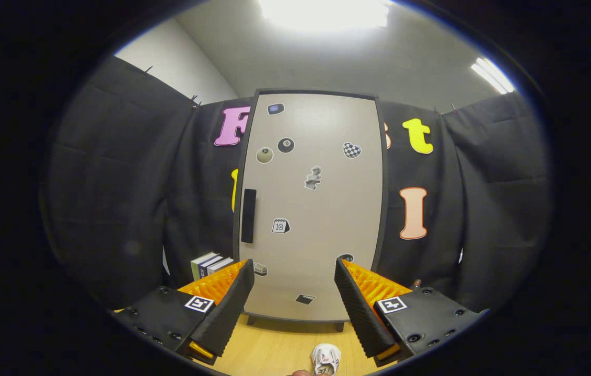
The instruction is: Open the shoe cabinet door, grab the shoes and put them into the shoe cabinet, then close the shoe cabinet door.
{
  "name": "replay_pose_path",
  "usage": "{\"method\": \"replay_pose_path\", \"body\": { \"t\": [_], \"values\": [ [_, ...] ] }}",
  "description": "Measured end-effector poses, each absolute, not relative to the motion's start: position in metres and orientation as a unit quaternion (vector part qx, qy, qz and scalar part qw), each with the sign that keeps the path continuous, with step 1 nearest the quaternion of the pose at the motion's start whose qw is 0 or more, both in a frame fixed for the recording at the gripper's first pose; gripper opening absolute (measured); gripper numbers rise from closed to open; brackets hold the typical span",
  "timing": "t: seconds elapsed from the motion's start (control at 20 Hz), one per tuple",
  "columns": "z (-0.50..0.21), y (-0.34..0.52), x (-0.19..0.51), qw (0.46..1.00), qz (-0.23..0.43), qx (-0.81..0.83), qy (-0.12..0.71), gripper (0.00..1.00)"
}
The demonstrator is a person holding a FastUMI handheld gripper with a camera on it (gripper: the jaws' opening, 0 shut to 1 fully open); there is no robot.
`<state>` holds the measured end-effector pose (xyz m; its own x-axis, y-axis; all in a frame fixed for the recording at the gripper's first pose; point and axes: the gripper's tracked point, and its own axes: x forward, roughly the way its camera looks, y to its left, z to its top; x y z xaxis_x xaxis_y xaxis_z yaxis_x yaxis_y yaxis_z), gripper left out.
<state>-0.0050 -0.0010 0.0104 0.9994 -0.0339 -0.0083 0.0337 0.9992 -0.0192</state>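
A tall shoe cabinet (316,209) stands beyond my fingers against the black cloth wall. Its pale door is shut and carries several stickers. A dark vertical handle (248,215) sits near the door's left edge. My gripper (293,271) is open, with its two fingers spread wide and nothing between them but the lower part of the door farther off. A small white shoe (325,359) lies on the wooden table close below, between the fingers. A bit of a hand shows just at the shoe's near end.
Several upright books (210,264) stand left of the cabinet's foot, behind my left finger. The wooden table (274,350) runs from under the gripper to the cabinet's base. Black cloth closes the booth on both sides.
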Motion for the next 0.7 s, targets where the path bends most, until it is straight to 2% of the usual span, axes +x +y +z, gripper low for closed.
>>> {"method": "replay_pose_path", "body": {
  "t": [0.25, 0.7],
  "values": [
    [0.02, 0.002, 0.01, 1.0, -0.014, -0.012, 0.004, 0.97],
    [0.032, 0.013, 0.085, 1.0, -0.008, -0.014, 0.024, 0.97]
  ]
}}
